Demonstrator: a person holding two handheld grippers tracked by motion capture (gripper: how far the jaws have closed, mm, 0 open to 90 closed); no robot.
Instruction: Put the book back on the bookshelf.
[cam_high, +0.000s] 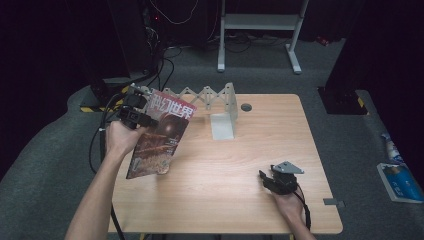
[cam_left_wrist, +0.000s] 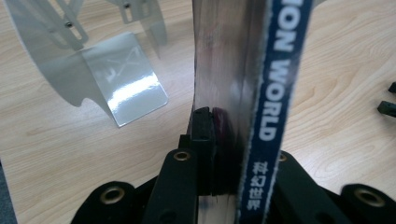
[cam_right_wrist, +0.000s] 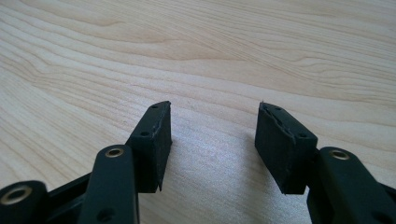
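A magazine (cam_high: 159, 136) with a dark reddish cover and white characters hangs tilted above the table's left side. My left gripper (cam_high: 136, 114) is shut on its upper left edge. In the left gripper view the black pads clamp the magazine (cam_left_wrist: 243, 70) edge-on, its blue spine reading "WORLD". My right gripper (cam_high: 270, 179) rests low on the table at the front right, jaws open. In the right gripper view the right gripper (cam_right_wrist: 212, 140) has only bare wood between its fingertips.
A silver expanding metal book rack (cam_high: 220, 107) stands at the table's back middle, its bent end plate (cam_left_wrist: 123, 81) close ahead of the magazine. A grey grommet (cam_high: 246, 106) sits near the back edge. A blue and white item (cam_high: 398, 177) lies on the floor at right.
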